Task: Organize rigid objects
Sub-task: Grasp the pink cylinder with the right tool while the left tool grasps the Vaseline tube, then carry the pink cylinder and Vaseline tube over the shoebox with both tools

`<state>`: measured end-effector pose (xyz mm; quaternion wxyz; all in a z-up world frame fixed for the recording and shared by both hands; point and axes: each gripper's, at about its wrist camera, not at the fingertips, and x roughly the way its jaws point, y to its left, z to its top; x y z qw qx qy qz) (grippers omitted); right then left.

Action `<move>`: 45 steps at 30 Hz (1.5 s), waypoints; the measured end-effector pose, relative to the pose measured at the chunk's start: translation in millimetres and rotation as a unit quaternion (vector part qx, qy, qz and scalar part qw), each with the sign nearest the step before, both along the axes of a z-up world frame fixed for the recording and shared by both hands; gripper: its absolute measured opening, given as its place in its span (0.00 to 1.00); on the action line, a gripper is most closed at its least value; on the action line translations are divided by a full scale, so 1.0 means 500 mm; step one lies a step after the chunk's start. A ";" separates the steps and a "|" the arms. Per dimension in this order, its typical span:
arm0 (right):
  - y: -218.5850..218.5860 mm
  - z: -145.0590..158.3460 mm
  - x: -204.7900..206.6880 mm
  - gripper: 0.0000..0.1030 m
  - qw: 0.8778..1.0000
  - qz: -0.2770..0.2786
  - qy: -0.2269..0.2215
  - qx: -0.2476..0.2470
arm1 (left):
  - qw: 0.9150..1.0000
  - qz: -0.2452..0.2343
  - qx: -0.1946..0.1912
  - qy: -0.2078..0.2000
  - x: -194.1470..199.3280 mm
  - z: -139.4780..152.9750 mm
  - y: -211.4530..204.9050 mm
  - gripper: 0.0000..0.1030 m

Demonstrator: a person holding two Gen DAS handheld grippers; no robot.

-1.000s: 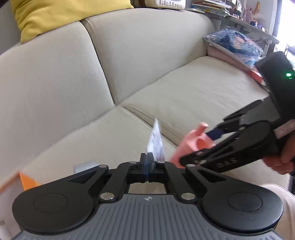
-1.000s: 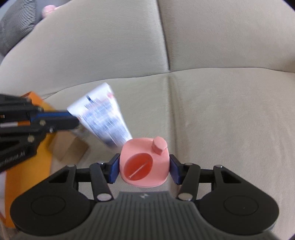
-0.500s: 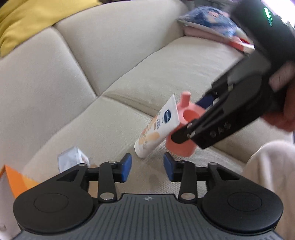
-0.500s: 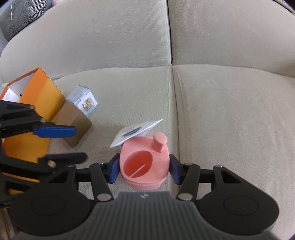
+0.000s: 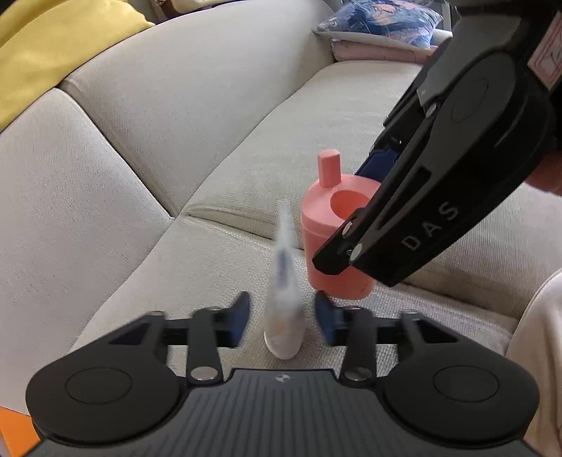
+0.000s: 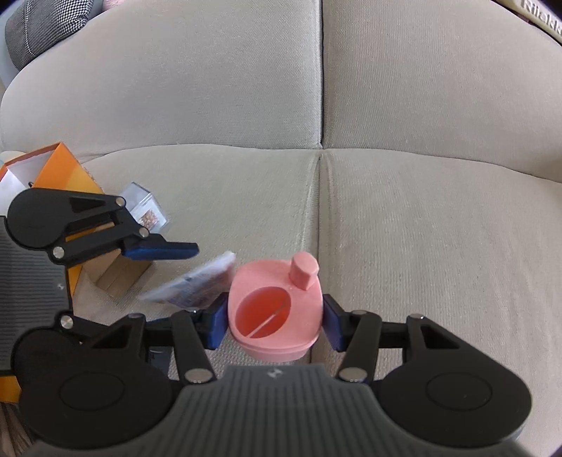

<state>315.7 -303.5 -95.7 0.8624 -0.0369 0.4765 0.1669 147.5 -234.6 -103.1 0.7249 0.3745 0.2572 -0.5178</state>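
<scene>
A white tube rests cap-down on the sofa seat and leans beside a pink holder. It is blurred. My left gripper straddles the tube's lower end. Its jaws are closing, and a small gap still shows on each side of the tube. In the right wrist view the tube lies just left of the pink holder. My right gripper is shut on the holder's sides and holds it upright on the seat. The holder has a round hollow and a short peg on top.
An orange box, a brown cardboard box and a small clear box sit at the seat's left end. A yellow cushion tops the backrest, and a blue patterned pillow lies far along the sofa. A person's leg is near right.
My left gripper was shut on the tube's flat end, then let it go and opened. It has sunk lower and its jaws now narrow around the tube's cap end. The right gripper keeps the holder.
</scene>
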 end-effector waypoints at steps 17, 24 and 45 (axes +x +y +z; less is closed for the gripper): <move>0.020 0.067 -0.048 0.54 0.999 -0.011 -0.020 0.037 | 0.983 0.134 -0.096 0.080 0.008 0.164 0.139 0.22; 0.107 0.186 -0.112 0.54 0.993 0.074 -0.063 0.071 | 0.963 0.204 -0.146 0.102 0.023 0.312 0.304 0.22; 0.584 0.154 -0.155 0.54 0.887 0.455 -0.044 -0.060 | 0.958 0.251 -0.074 0.119 0.113 0.274 0.589 0.22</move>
